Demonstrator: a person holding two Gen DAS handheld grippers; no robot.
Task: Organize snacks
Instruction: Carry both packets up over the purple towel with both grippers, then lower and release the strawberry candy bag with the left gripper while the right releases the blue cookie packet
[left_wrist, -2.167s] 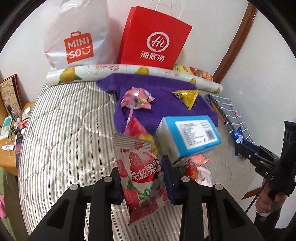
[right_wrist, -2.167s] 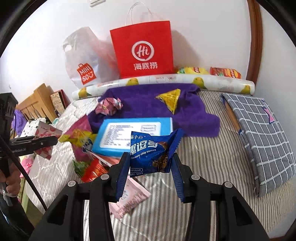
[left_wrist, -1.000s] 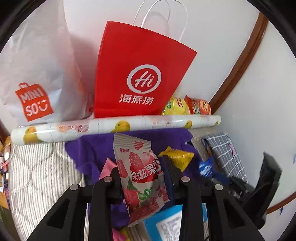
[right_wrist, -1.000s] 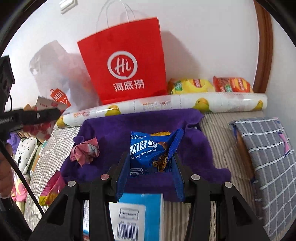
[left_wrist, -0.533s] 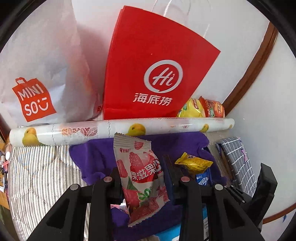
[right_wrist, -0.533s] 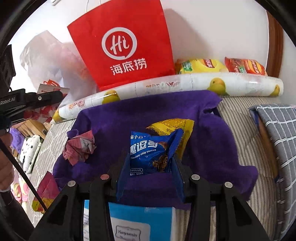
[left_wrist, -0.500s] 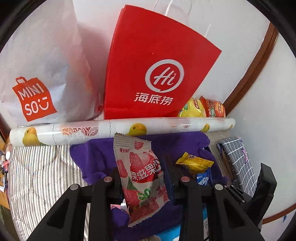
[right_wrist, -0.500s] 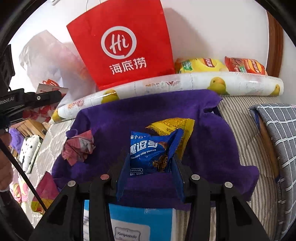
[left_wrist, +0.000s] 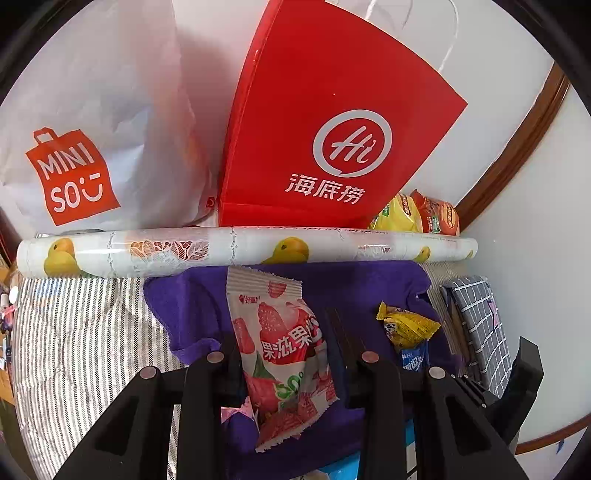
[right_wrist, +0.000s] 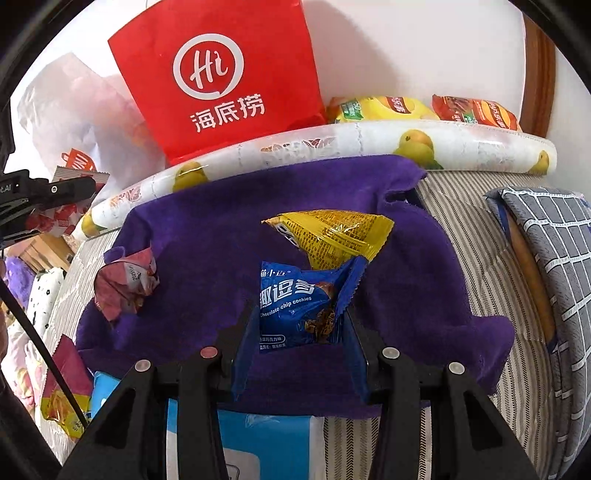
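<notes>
L gripper is clamping strawberry pkt; R gripper is gripping blue cookie pkt, yellow pkt touching at 12 o'clock, over purple towel.

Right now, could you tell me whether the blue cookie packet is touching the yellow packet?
Cannot tell: in the right wrist view the blue cookie packet overlaps the yellow packet, without showing contact.

The white plastic bag reads "MINISO", the red paper bag "Hi 海底捞", the blue packet "Chocolate chip cookies".
</notes>
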